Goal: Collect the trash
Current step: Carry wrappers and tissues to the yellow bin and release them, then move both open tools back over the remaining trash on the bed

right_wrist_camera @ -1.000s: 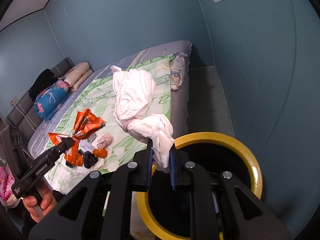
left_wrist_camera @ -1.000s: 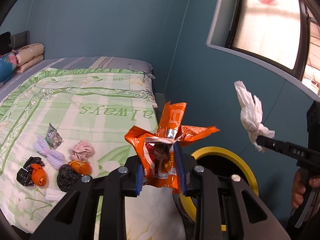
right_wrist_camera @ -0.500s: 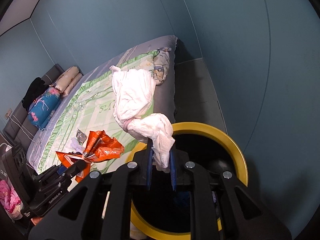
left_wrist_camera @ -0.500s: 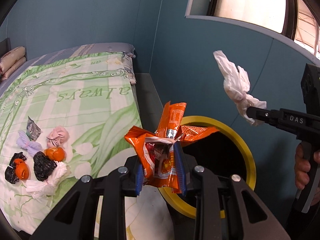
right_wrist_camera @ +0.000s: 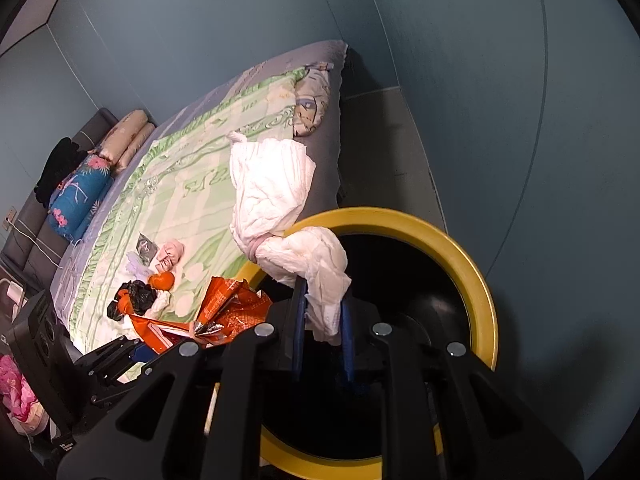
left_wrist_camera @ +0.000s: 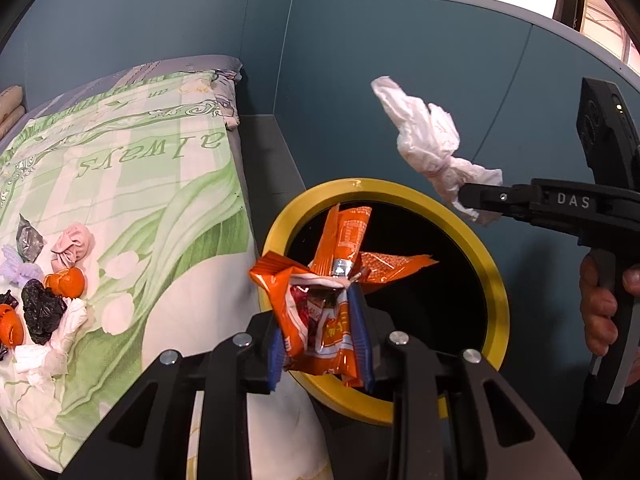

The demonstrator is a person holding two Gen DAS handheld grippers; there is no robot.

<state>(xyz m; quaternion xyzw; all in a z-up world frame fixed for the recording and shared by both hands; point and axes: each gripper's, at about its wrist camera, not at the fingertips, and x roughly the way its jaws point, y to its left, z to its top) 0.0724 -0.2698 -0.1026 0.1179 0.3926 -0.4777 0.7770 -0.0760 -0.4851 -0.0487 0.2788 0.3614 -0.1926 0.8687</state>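
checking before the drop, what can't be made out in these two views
- Inside of the bin: dark in both views; the left gripper and its orange wrapper cover part of it, so its contents are unknown.
- Right wrist view: the right gripper and white tissue wad hide the bin's near side.
- Trash on the bed: cut off at the left edge of the left wrist view.

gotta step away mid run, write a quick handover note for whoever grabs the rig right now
Left tool: shut on an orange snack wrapper, held over the yellow-rimmed bin.
Right tool: shut on a knotted white tissue wad, also above the bin's opening.
Done: both pieces are lifted off the bed and brought to the bin; neither is dropped yet.
Left: release both into the bin, then fetch the pile on the green bedspread: pink wad, orange peels, black bag, white tissue, silver wrapper, lilac wad.
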